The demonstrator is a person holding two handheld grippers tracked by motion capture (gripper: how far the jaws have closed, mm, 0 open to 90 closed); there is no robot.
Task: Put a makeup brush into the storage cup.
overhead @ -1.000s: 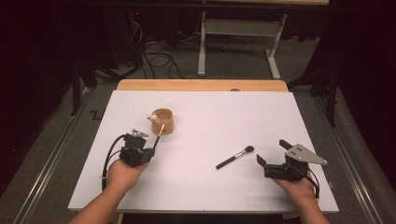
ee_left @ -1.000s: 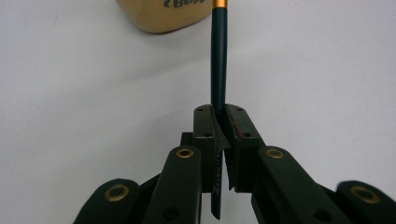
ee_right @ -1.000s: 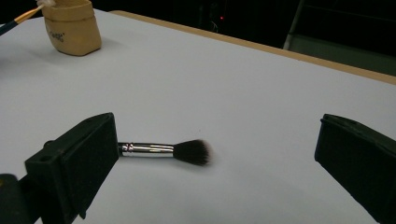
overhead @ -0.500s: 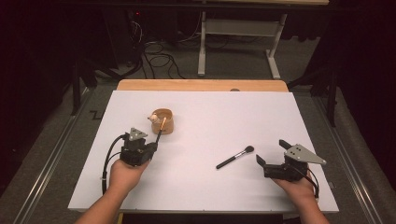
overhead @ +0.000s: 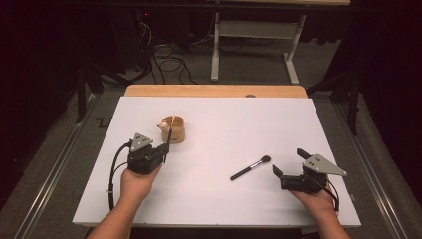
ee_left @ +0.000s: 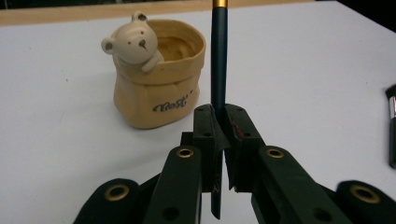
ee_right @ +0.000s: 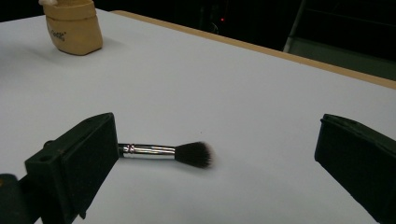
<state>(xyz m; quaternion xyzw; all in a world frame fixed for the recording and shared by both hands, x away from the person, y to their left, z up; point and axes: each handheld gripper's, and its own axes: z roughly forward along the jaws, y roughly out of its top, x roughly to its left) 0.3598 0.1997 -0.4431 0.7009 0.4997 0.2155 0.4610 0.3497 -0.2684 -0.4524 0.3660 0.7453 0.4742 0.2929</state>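
High view: white tabletop (overhead: pixel 219 124), dark room.

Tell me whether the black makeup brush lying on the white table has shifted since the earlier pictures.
No. The black makeup brush lies at the same angle, as far from the tan ceramic bear pot and the white table's near edge as before.

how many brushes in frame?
2. One dark-handled brush is clamped upright in the left gripper beside the bear pot; one makeup brush lies on the table.
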